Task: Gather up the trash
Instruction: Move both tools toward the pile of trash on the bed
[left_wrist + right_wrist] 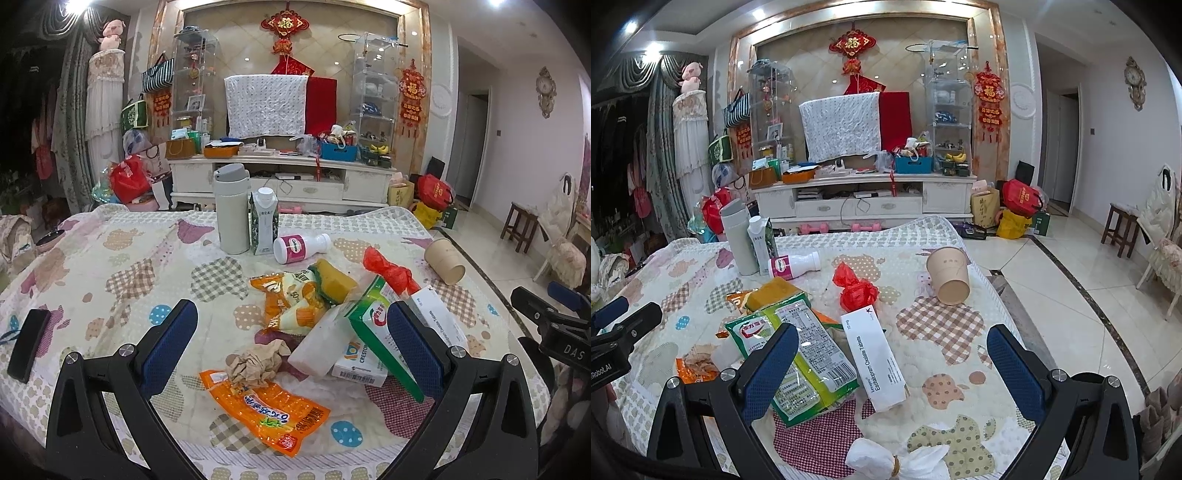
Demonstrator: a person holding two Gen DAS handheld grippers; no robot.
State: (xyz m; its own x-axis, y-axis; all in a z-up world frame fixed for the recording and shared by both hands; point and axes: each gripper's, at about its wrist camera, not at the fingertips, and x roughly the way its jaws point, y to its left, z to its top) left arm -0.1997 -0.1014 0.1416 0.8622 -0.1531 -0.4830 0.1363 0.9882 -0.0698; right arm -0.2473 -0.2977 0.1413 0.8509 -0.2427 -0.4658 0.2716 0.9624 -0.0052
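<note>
Trash lies piled on a patchwork-covered table (110, 258). My left gripper (291, 347) hangs open over a crumpled brown paper ball (255, 363), an orange snack wrapper (266, 406) and a white foam piece (321, 343). A green packet (373, 328) (798, 354) leans on a white medicine box (873, 356). My right gripper (892, 363) is open above that box and packet. A red plastic bag (855, 288), a tipped paper cup (951, 275) and a tied white tissue bundle (897, 459) lie nearby. Both grippers hold nothing.
At the back of the table stand a grey flask (232, 210) and a carton (264, 221), with a pink-labelled bottle (301, 247) on its side. A black phone (29, 343) lies at the left edge. Tiled floor and a wooden stool (1119, 229) are to the right.
</note>
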